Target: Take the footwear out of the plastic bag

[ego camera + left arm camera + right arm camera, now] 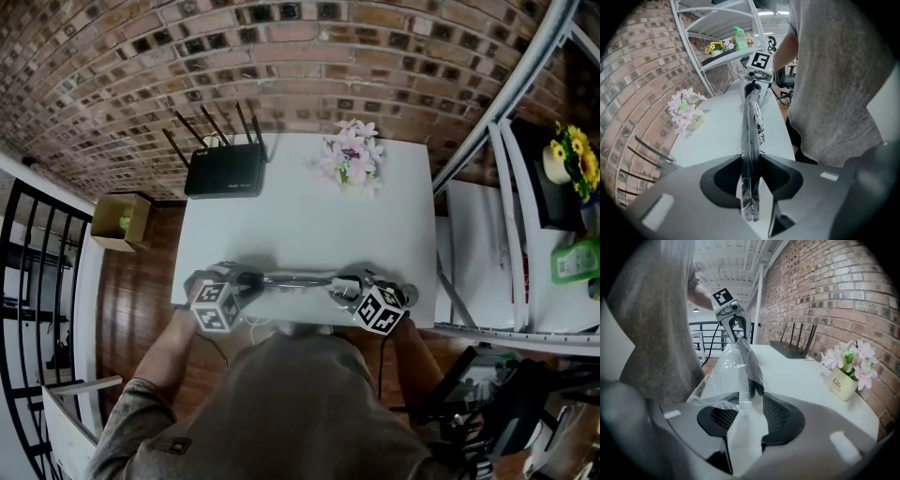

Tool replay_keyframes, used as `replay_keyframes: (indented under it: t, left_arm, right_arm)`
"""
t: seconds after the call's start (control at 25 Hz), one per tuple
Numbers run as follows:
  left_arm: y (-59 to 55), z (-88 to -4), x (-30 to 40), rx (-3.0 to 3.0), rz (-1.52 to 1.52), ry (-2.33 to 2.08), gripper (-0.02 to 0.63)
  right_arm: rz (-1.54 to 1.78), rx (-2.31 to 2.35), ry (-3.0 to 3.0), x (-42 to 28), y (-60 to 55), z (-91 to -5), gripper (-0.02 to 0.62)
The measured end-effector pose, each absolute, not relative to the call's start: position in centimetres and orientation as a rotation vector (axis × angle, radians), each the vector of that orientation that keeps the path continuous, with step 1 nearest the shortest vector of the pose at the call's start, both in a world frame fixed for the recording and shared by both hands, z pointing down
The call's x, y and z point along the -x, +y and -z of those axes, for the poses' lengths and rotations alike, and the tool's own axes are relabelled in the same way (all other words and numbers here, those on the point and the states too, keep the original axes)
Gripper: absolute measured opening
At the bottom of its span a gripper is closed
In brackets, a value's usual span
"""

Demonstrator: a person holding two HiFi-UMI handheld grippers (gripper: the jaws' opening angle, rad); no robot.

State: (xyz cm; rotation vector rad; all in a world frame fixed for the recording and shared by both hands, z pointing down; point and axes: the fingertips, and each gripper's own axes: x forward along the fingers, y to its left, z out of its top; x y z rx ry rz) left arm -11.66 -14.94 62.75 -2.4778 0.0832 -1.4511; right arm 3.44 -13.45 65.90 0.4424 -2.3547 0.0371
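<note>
**Only 1 gripper has a real hold on the bag**

At the near edge of the table (pixel 309 216) the plastic bag (pixel 295 278) is stretched between our 2 grippers. The dark footwear (pixel 752 366) is inside it, not yet taken out.

The left gripper (pixel 751 180) is clamped on 1 end of the bag, and it seems on the footwear's edge too. The right gripper (pixel 745 416) has its jaws apart. Loose film lies between them, but the pads do not press on it.

We see 2 risks here:
- If the right jaws close on film only, the thin plastic can tear or slide out.
- If the left lets go, the bag can fall over the near edge.

The router (pixel 225 171) and the flower pot (pixel 352 164) at the far edge stand well apart, in no danger.
</note>
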Motion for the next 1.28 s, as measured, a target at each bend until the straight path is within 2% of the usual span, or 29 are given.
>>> replay_keyframes:
  t: [0.36, 0.48, 0.6, 1.04, 1.16, 1.28]
  left_arm:
    - [-15.1, -62.8, 11.7, 2.485, 1.461, 0.087, 0.126]
    - [-15.1, -62.8, 11.6, 2.488, 1.466, 0.085, 0.127]
    - [-15.2, -62.9, 11.7, 2.495, 1.469, 0.084, 0.132]
    - [-15.3, -63.3, 12.5, 2.496, 1.480, 0.081, 0.126]
    - [-15.4, -63.4, 12.4, 2.489, 1.484, 0.071, 0.120]
    - [-15.5, -63.5, 12.4, 2.482, 1.486, 0.057, 0.120]
  right_arm:
    - [-0.025, -0.433, -2.403, -2.6, -13.9, -65.1, 0.178]
    - [0.009, -0.443, -2.388, -2.2, -14.1, -65.2, 0.164]
    - [0.045, -0.456, -2.365, -2.2, -14.3, -65.4, 0.112]
    - [0.013, -0.499, -2.332, -5.4, -14.1, -65.2, 0.107]
    - [0.010, -0.482, -2.321, -5.4, -14.0, -65.2, 0.123]
    - [0.034, -0.417, -2.305, -4.6, -13.8, -65.2, 0.194]
